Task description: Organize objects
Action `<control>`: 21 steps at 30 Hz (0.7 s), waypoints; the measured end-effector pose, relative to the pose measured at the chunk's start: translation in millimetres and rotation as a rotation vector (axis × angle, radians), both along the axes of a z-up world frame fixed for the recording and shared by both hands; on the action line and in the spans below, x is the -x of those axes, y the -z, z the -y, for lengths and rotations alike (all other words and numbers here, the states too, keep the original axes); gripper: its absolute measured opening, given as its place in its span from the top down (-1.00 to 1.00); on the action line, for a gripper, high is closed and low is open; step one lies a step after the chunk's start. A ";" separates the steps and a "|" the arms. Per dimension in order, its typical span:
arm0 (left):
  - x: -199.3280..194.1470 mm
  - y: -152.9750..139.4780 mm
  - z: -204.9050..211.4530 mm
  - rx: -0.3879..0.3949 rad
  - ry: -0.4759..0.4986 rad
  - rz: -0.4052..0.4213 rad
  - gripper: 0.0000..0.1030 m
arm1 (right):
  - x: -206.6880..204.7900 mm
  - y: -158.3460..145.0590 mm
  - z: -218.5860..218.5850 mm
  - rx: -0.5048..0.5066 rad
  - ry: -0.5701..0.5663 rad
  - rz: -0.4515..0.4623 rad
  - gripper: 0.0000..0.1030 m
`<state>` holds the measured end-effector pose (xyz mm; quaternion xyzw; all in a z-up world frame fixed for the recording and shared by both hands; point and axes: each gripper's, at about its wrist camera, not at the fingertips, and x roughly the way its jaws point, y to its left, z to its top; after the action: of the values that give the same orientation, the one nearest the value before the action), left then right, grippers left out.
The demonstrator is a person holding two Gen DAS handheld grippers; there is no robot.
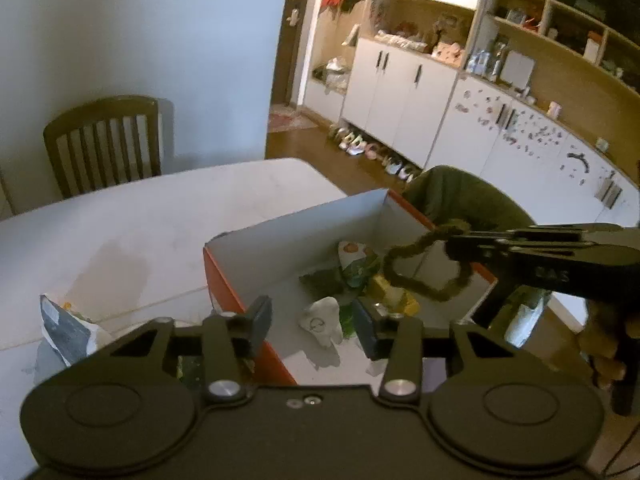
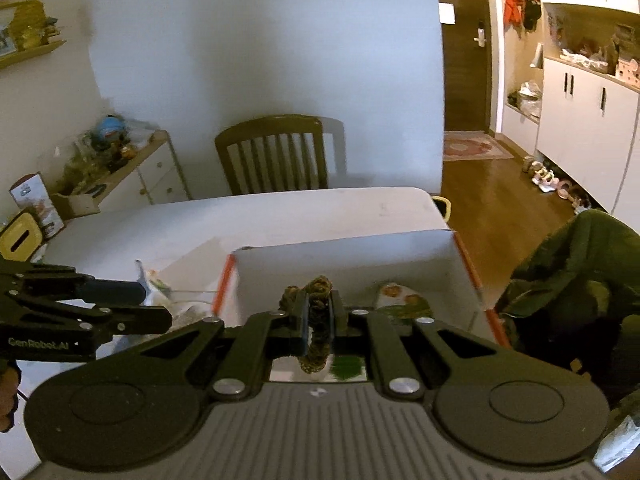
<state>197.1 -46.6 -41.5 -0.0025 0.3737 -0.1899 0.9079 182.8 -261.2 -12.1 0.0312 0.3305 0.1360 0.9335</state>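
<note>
Two black two-finger grippers hang over an open cardboard box (image 1: 248, 240) with white inner walls and orange outer sides, which stands on a white table (image 1: 160, 208). The right gripper (image 2: 319, 322) has its fingers pressed together on a fuzzy olive-brown loop (image 1: 424, 268) that looks like a bent pipe cleaner; in the left wrist view the loop hangs from the fingertips at about three o'clock, above the right half of the box and clear of its floor. In the right wrist view the same loop runs up between the two pads at the centre. The left gripper (image 1: 316, 320) has its fingers spread apart with nothing between them; one fingertip (image 1: 260, 312) sits over the box's near orange wall and the other over the inside.

On the box floor lie a white tooth-shaped toy (image 1: 322, 320), a yellow object (image 1: 390, 292) beside it toward two o'clock, and crumpled green and printed wrappers (image 1: 352, 264) toward the far right corner. Outside the box, at about nine o'clock in the left wrist view, a torn silver-lined wrapper (image 1: 66, 328) lies on the table. A slatted wooden chair (image 2: 276, 152) stands at twelve o'clock behind the table in the right wrist view, and a dark green jacket (image 2: 580, 272) hangs at three o'clock.
</note>
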 end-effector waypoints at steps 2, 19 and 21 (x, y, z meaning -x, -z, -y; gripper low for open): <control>-7.2 7.2 0.3 0.002 -0.027 -0.023 0.19 | -5.2 6.1 8.9 0.004 -0.001 -0.017 0.83; -1.7 44.6 -50.3 -0.054 -0.271 -0.117 -0.43 | -38.6 48.5 36.6 0.007 -0.043 -0.115 0.83; 2.5 52.5 -55.7 -0.064 -0.286 -0.114 -0.55 | -40.0 49.7 37.5 0.006 -0.048 -0.118 0.83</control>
<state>194.6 9.1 -93.9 -0.0376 0.4262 -0.0464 0.9026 222.8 -298.7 -61.8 0.0284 0.3858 0.1550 0.9090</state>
